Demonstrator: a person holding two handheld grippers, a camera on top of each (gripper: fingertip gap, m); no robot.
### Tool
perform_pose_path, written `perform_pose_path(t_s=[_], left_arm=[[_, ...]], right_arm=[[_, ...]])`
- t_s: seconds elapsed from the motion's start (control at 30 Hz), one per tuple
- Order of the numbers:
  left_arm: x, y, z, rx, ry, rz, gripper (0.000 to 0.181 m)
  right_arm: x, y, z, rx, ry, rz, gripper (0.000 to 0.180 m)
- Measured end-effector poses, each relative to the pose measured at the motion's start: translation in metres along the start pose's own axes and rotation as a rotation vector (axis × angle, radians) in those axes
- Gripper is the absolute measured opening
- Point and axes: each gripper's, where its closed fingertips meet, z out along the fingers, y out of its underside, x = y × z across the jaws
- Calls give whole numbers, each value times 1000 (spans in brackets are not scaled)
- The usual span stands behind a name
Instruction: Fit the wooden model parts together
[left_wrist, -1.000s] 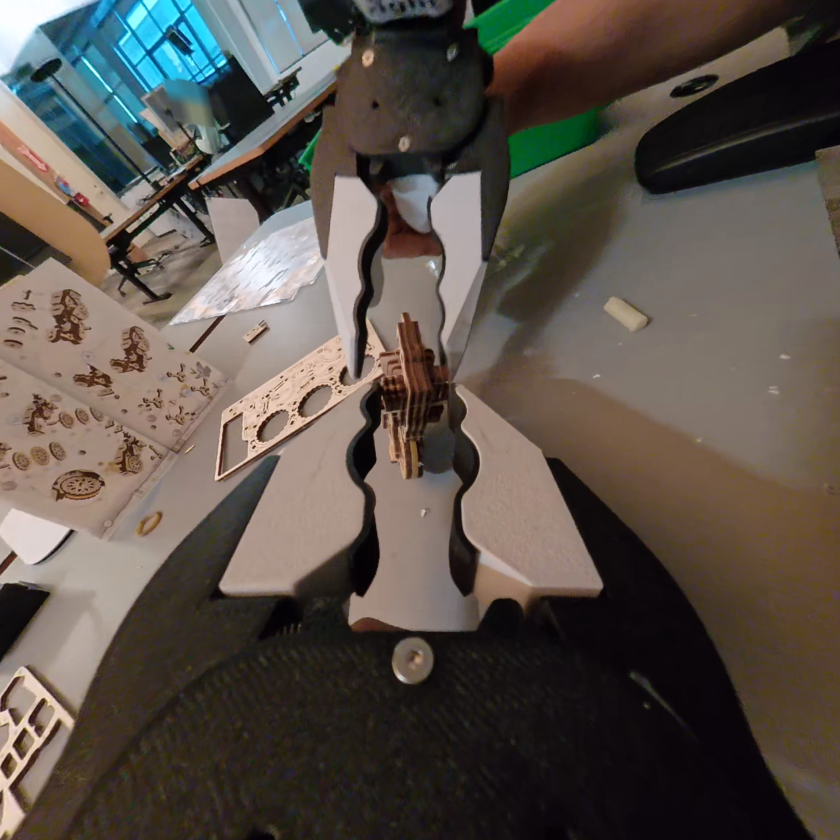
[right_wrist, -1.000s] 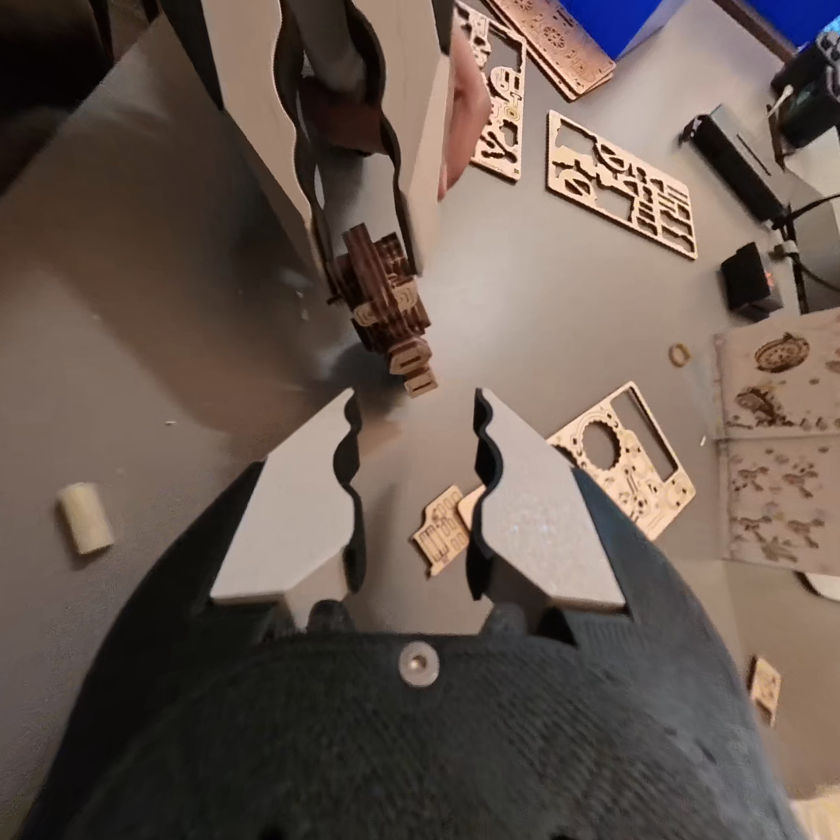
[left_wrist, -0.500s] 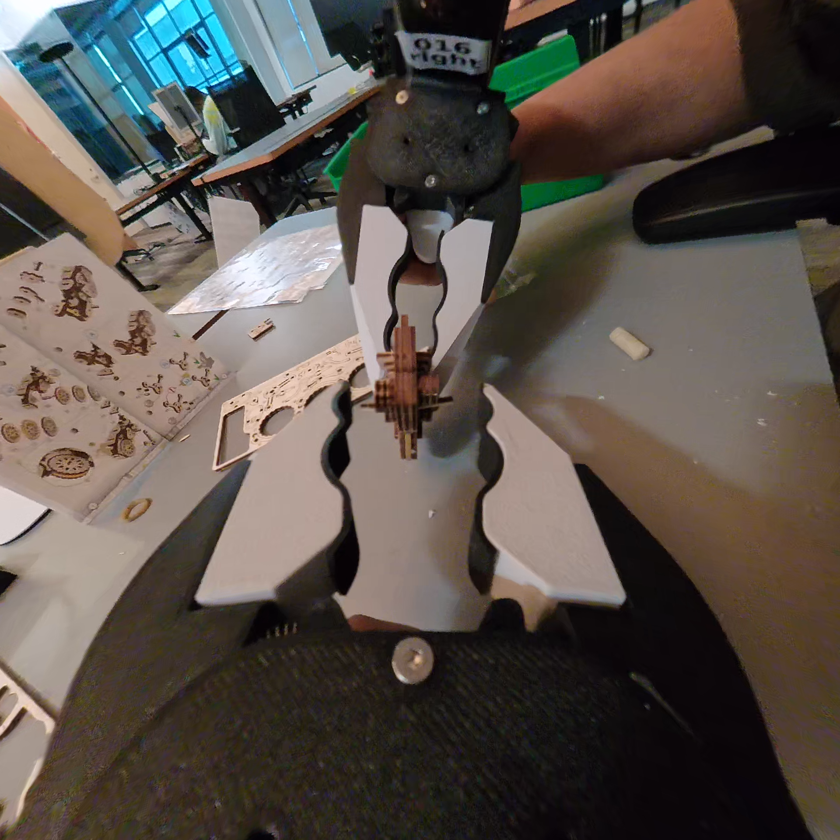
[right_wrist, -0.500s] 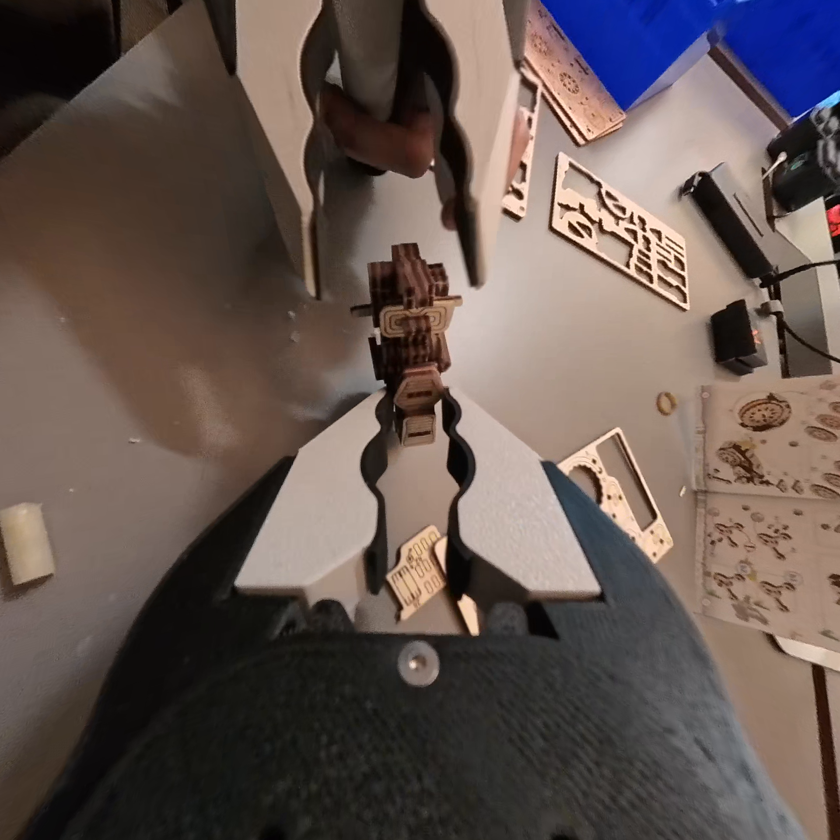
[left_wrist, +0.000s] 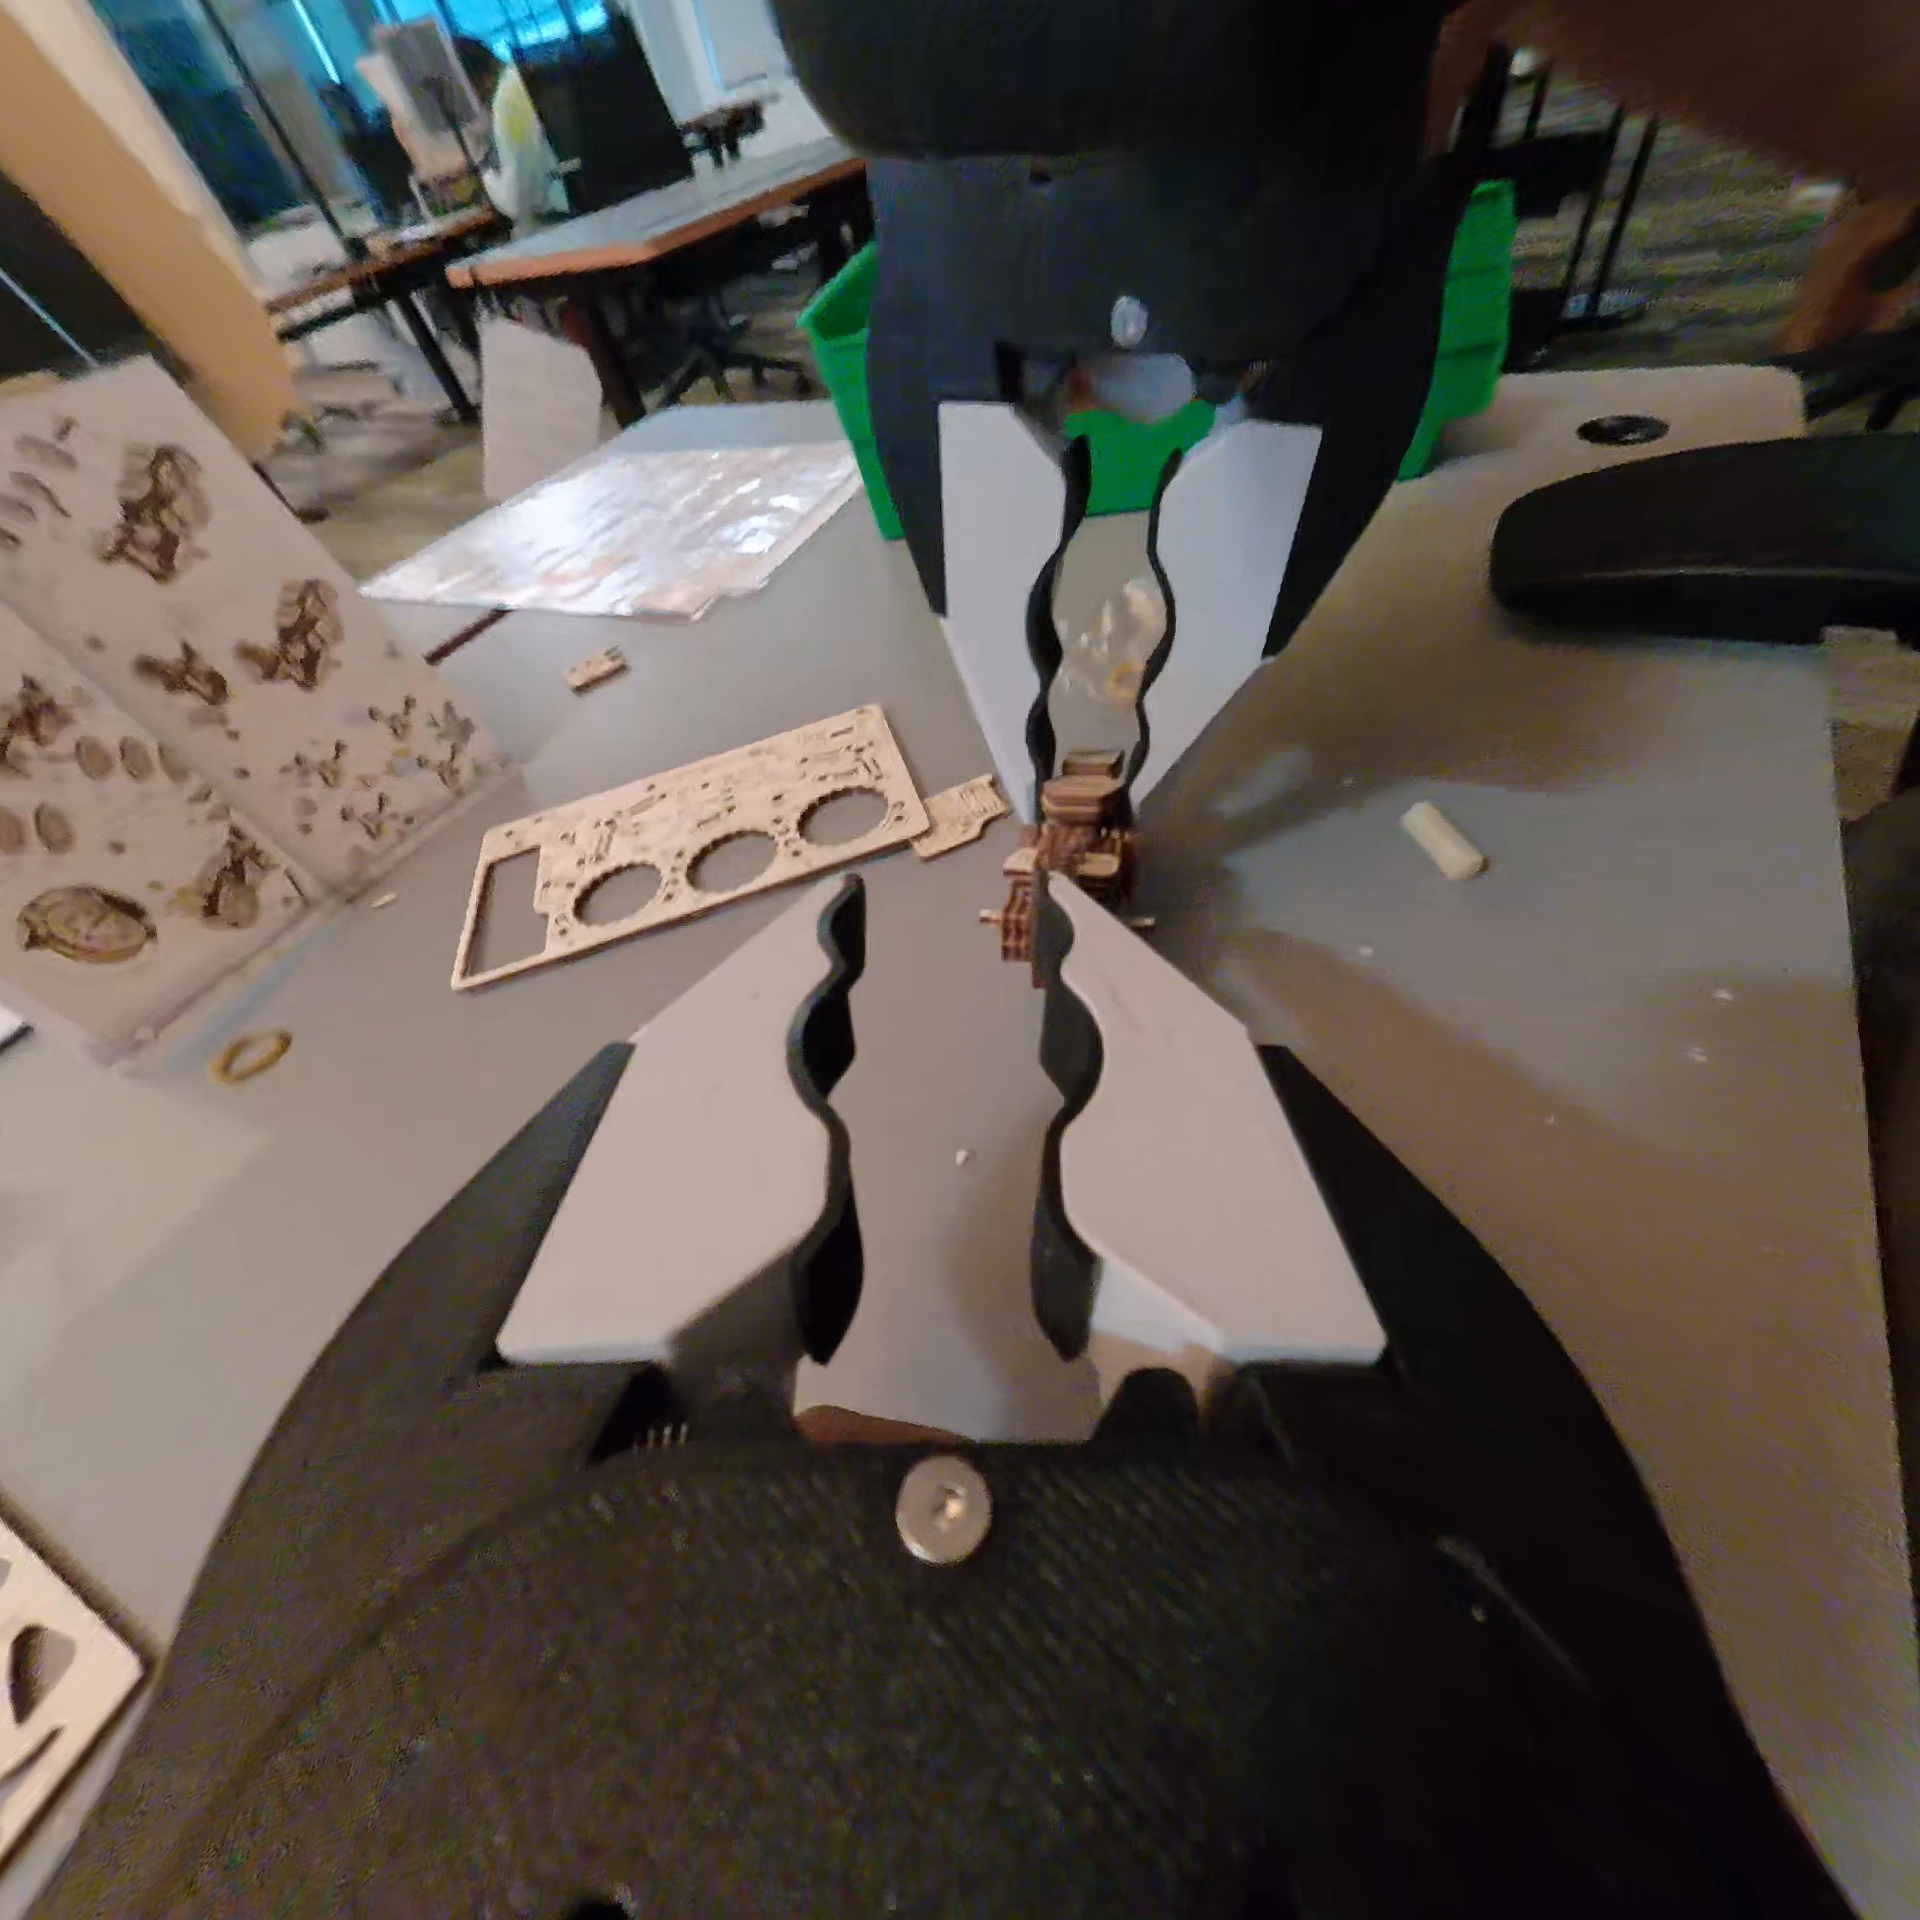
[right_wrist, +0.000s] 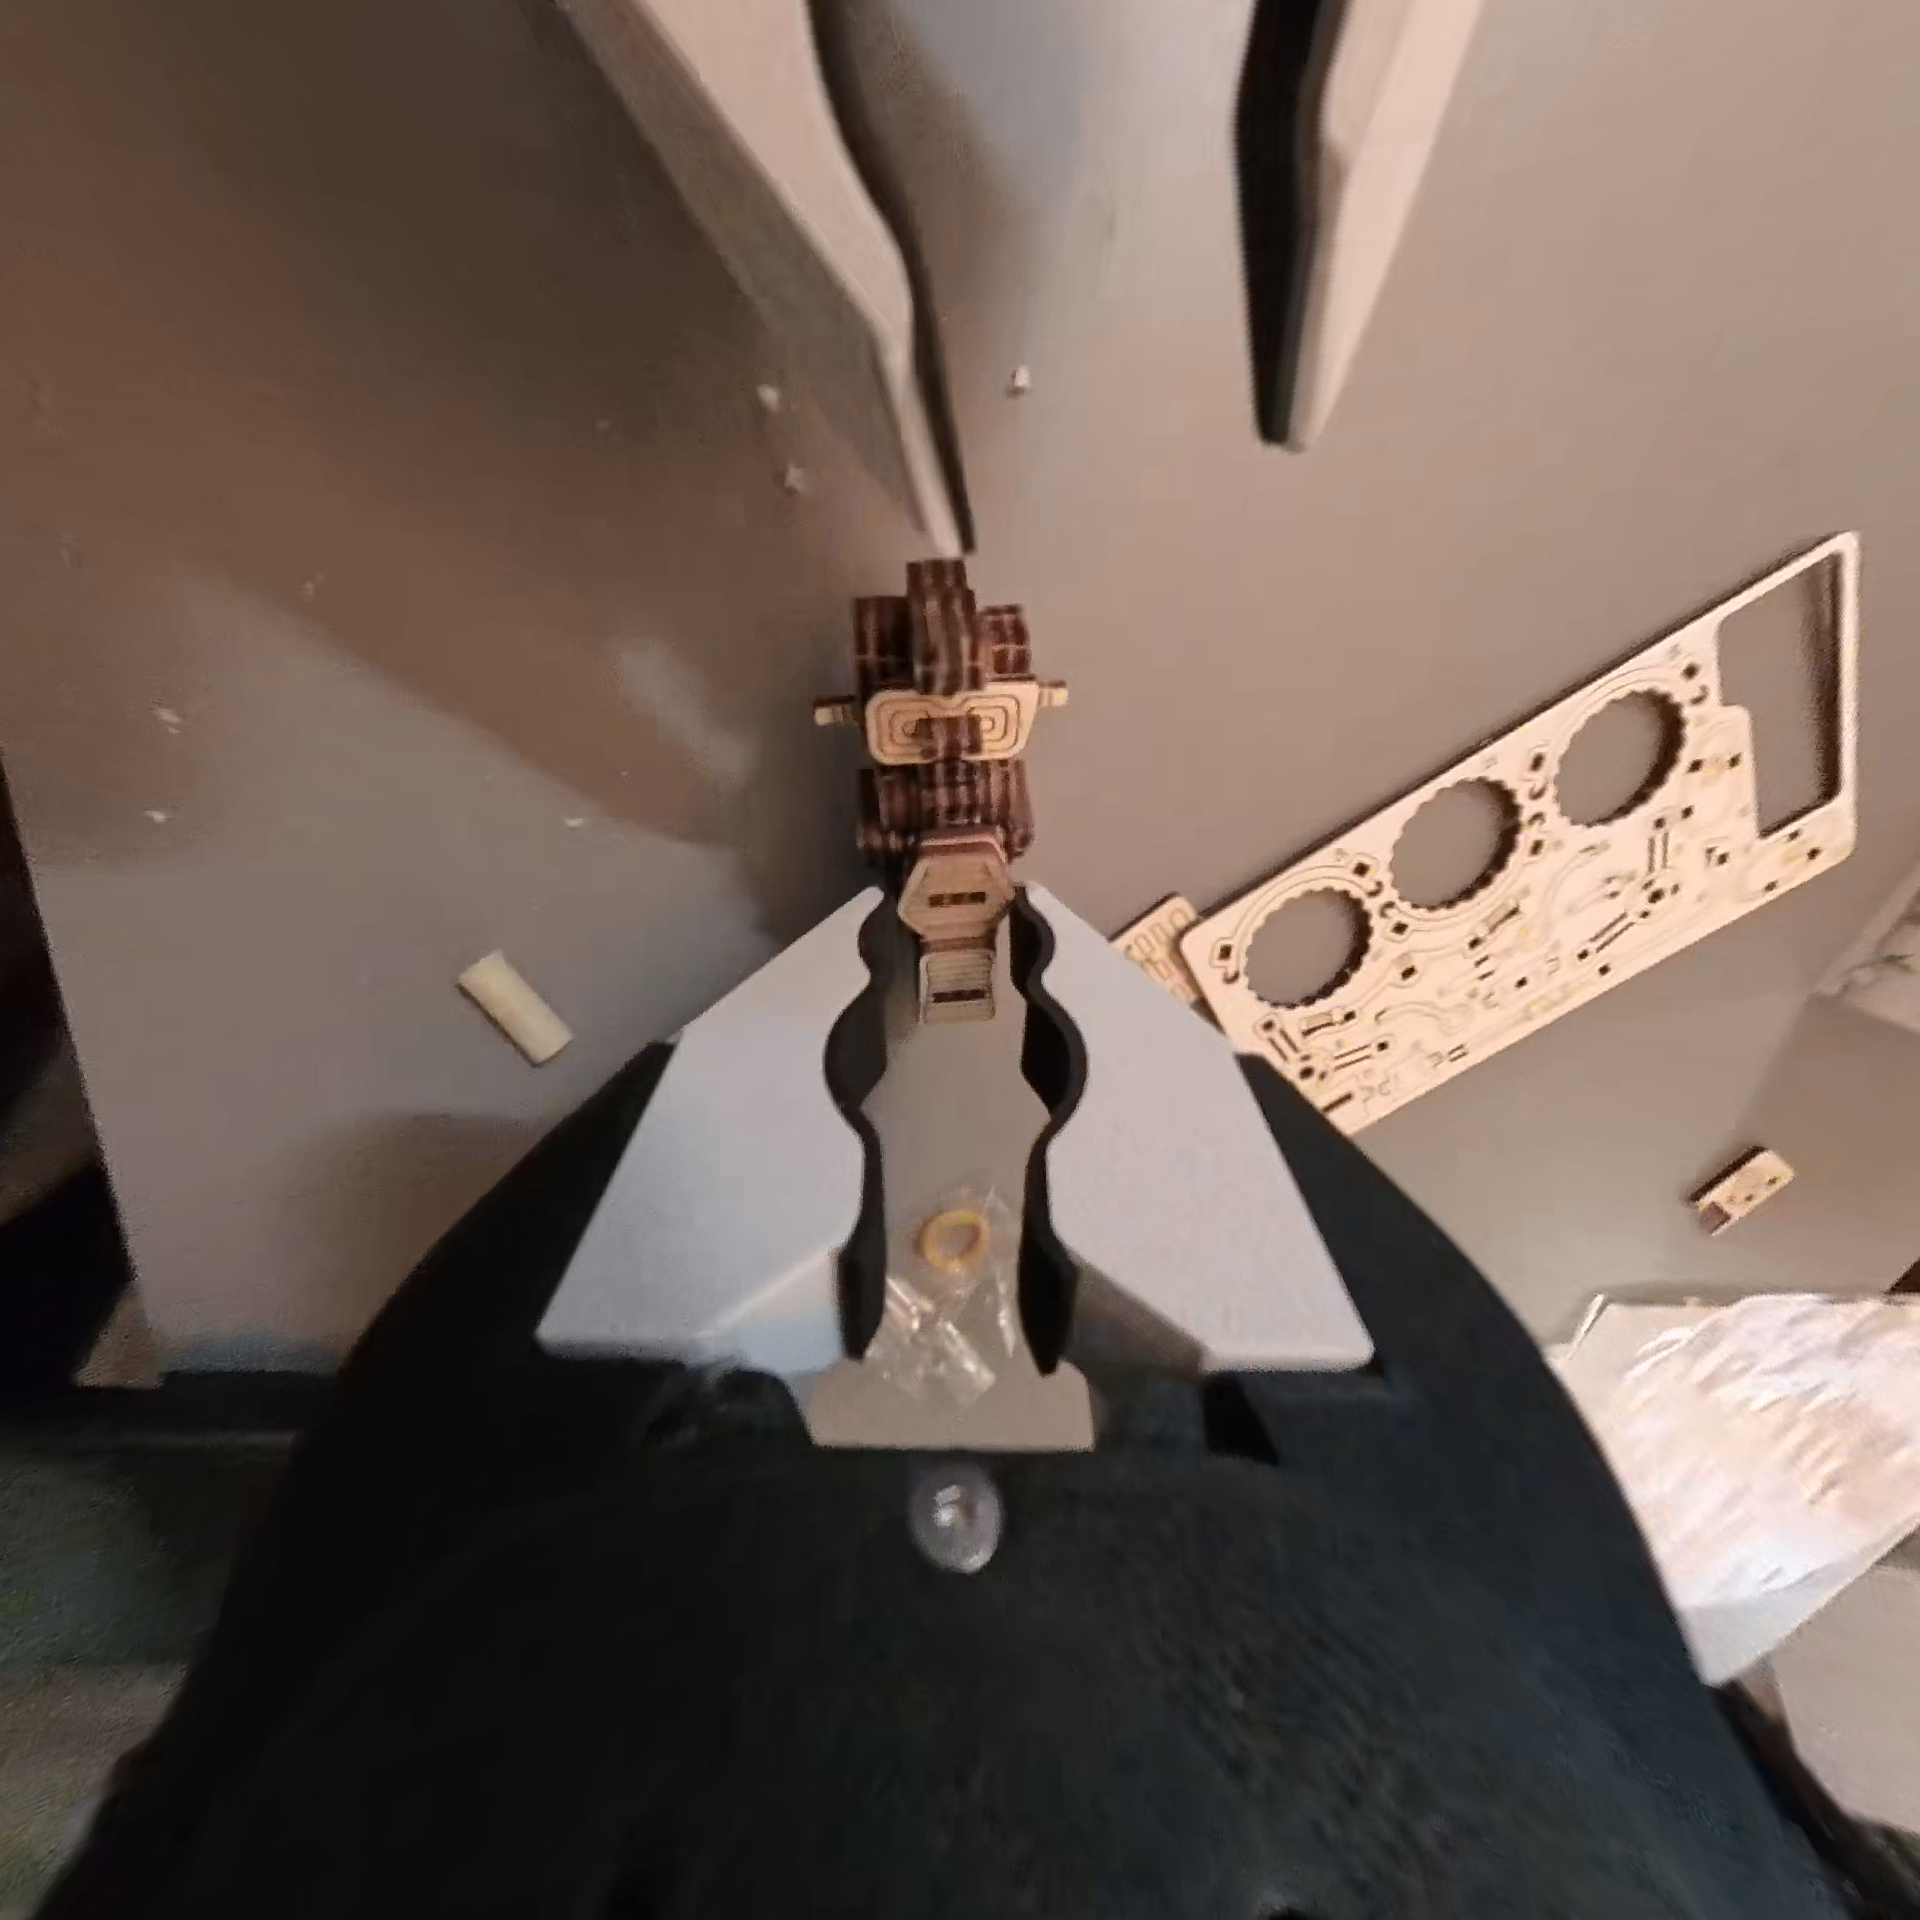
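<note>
The small dark-and-light wooden model (right_wrist: 940, 727) hangs above the grey table (right_wrist: 416, 623), held by its narrow lower end. My right gripper (right_wrist: 956, 904) is shut on that end. In the left wrist view the right gripper (left_wrist: 1089, 774) reaches in from the top with the model (left_wrist: 1081, 847) at its tips. My left gripper (left_wrist: 951, 914) is open and empty. Its right fingertip (left_wrist: 1055, 935) sits just beside the model and hides part of it. The right wrist view shows the left gripper (right_wrist: 1117, 488) from the front, jaws wide apart, one tip just above the model.
A punched-out wooden sheet with three round holes (left_wrist: 686, 862) (right_wrist: 1507, 831) lies on the table. A small white cylinder (left_wrist: 1442, 842) (right_wrist: 514, 992) lies near the model. Printed sheets (left_wrist: 156, 675), a rubber band (left_wrist: 249, 1055), a plastic bag (left_wrist: 623, 540), a green bin (left_wrist: 1455, 312) and a black armrest (left_wrist: 1714, 540) stand around. About 8 centimetres separates my left fingertips from my right.
A second ago my left gripper held the model. It opened and let go as my right gripper shut on the lower end. The right gripper now holds the model alone, off to my left gripper's right finger.
</note>
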Motion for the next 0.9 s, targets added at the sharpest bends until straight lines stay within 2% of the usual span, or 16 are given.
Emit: perform_pose_path(t_s=[0.27, 0.33, 0.4, 0.5, 0.9], left_arm=[[7, 22, 1, -146, 92, -75, 38], [5, 27, 3, -175, 78, -89, 37], [7, 32, 2, -209, 96, -94, 28], [9, 38, 4, -249, 106, -98, 28], [10, 48, 7, -316, 152, -175, 33]], right_arm=[[1, -8, 3, -104, -67, 73, 19], [1, -10, 4, -115, -74, 60, 18], [1, -12, 6, -124, -80, 44, 18], [2, -13, 10, -134, -85, 16, 14], [2, -10, 11, -80, -105, 15, 25]])
